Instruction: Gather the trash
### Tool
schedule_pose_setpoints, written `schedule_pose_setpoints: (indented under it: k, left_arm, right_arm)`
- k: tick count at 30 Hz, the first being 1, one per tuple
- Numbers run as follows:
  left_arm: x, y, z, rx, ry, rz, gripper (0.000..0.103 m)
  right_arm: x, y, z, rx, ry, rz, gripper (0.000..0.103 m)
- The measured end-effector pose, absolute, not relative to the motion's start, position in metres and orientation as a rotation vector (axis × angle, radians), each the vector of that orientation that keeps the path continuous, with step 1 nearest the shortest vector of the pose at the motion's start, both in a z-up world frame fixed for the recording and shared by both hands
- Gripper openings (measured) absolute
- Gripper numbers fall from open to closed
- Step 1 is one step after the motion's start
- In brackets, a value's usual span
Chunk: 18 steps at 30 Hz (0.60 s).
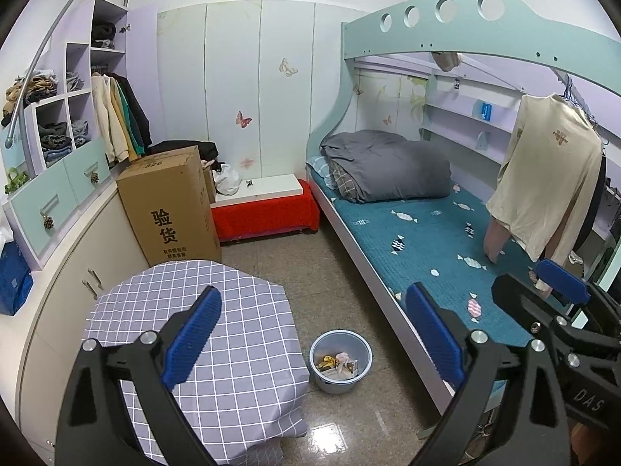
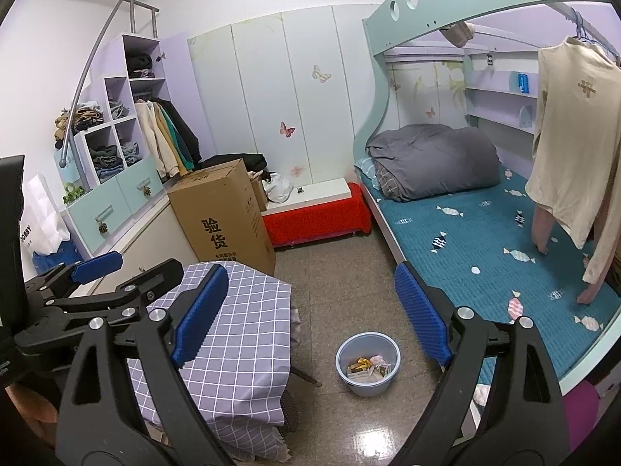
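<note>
The bin (image 1: 340,361) is standing upright on the floor (image 1: 279,272), its round mouth facing straight up and its axis vertical, so it has no long side pointing anywhere. It is sitting between the bench (image 1: 217,330), draped in a checked cloth, and the bed (image 1: 419,240), close to the bench's corner but apart from both. Trash (image 1: 337,363) is lying in a loose heap at the bottom of the bin: crumpled wrappers in yellow, pink and white, too jumbled to tell how any single piece is pointing.

The left gripper (image 1: 312,334) is hanging above the floor with its fingers (image 1: 192,339) spread wide and nothing between them. The right gripper (image 2: 310,314) is likewise holding its fingers (image 2: 423,314) wide apart and empty, aimed down toward the bin. Each gripper is showing at the edge of the other's view. A box (image 1: 170,206) is standing behind the bench.
</note>
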State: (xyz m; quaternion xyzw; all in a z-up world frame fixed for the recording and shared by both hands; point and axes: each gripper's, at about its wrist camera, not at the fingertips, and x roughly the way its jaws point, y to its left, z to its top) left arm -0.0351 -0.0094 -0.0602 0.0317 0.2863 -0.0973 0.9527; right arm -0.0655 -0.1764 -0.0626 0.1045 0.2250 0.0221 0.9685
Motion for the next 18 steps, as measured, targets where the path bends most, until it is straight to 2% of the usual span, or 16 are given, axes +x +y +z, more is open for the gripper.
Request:
schedule_pose_setpoints:
  k: [18]
  left_arm:
    - [-0.0291, -0.0124, -0.059, 0.065, 0.589, -0.199, 0.094]
  right_arm:
    - [-0.0595, -0.1823, -0.0636, 0.22, 0.464, 0.047, 0.087]
